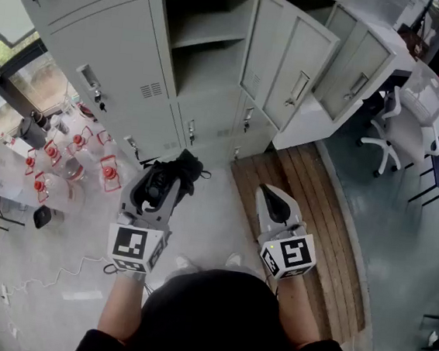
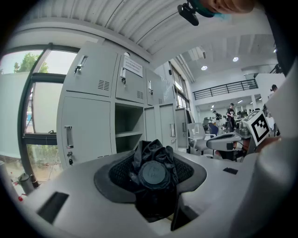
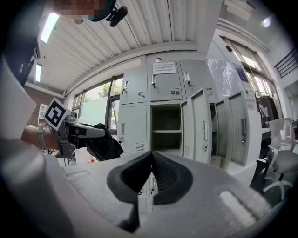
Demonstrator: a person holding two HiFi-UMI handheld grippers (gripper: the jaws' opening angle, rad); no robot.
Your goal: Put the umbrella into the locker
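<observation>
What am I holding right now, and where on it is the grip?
The left gripper is clamped on the folded black umbrella, across its bunched fabric near the round-capped end. The right gripper is shut on nothing.

I log both forearms reaching forward, side by side and apart. Left gripper (image 1: pixel 171 180) tips slightly below level; its jaws stand wide and press on the bundled black umbrella (image 2: pixel 153 174) from both sides. Right gripper (image 3: pixel 152 160) sits level, pads closed against each other, nothing between. Both marker cubes face up.
</observation>
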